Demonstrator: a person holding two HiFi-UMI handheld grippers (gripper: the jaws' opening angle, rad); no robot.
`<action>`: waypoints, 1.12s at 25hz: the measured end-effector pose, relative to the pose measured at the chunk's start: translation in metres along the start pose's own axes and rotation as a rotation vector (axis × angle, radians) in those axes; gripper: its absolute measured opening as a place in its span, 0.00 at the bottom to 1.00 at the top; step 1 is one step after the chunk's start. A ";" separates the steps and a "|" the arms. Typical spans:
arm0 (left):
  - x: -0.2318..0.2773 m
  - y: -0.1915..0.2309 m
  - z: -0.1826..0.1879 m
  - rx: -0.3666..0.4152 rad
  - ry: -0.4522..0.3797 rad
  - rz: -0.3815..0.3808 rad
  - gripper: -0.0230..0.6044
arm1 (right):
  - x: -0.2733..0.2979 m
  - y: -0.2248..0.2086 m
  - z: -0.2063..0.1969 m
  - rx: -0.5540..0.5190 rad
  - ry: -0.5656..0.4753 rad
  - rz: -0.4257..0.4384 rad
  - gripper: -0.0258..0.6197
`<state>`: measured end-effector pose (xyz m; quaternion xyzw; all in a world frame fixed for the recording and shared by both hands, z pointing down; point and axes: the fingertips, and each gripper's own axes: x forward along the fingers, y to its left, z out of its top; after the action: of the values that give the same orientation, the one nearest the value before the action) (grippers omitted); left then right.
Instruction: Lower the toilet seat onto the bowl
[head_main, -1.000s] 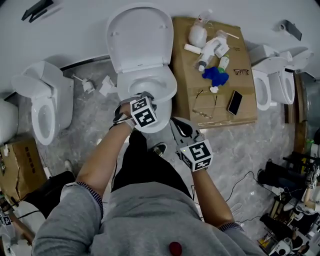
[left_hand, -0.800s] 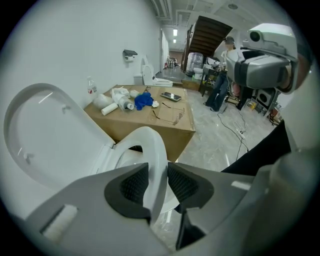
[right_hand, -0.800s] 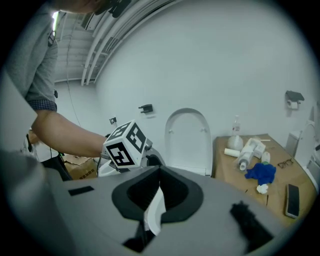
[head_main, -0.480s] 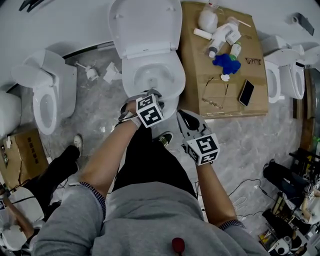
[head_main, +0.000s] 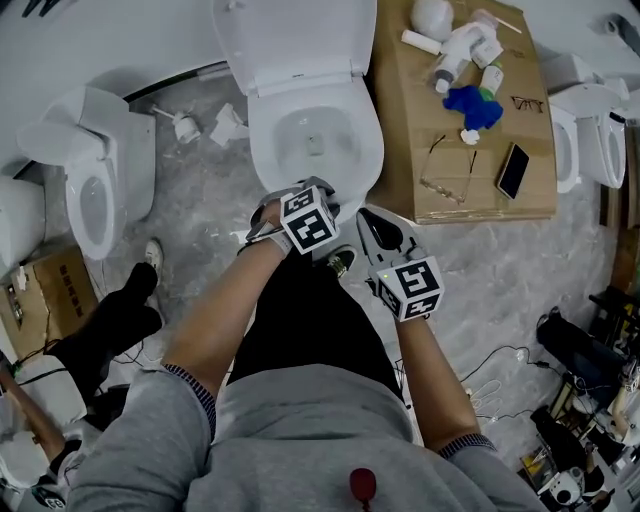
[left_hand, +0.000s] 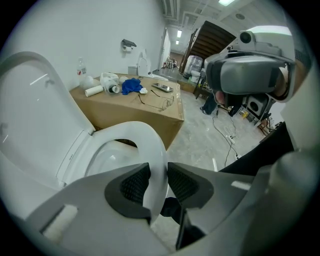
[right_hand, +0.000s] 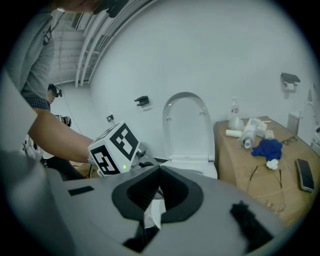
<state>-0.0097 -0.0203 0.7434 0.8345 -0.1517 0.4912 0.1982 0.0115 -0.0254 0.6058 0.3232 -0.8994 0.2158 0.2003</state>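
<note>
The toilet fills the upper middle of the head view. Its lid (head_main: 295, 40) stands raised against the wall at the top edge, with the bowl (head_main: 300, 130) open below it. A cardboard box (head_main: 420, 120) sits just beside the toilet at upper right, and another toilet (head_main: 95, 180) stands at the left edge. The toilet seat (head_main: 370, 150) shows as a white ring over the bowl, and from above it looks level with the rim. I judge the lowering done or nearly so, though no view shows whether the ring rests fully on the bowl. The left gripper (left_hand: 159, 175) is at the seat's front edge, just below the bowl in the head view. Its jaws stand wide with the edge between them, and the pads look pressed to both faces. The right gripper (right_hand: 158, 176) hangs lower right of it, off the toilet, with its jaws together on nothing. What seems left is to settle the seat if it is not yet down, then let go. Small things lie on the box: a blue cloth (head_main: 472, 105), a phone (head_main: 513, 170) and glasses (head_main: 445, 175).
</note>
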 end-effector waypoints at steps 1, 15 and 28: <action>0.003 -0.002 -0.002 0.001 0.004 -0.005 0.24 | 0.002 -0.001 -0.003 0.005 0.002 -0.001 0.06; 0.051 -0.027 -0.031 -0.021 0.039 -0.080 0.24 | 0.021 -0.009 -0.049 0.067 0.033 -0.014 0.06; 0.091 -0.038 -0.056 -0.079 0.038 -0.108 0.24 | 0.036 -0.025 -0.082 0.107 0.038 -0.069 0.06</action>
<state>0.0079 0.0342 0.8416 0.8236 -0.1218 0.4891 0.2599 0.0205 -0.0183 0.6983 0.3602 -0.8708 0.2628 0.2073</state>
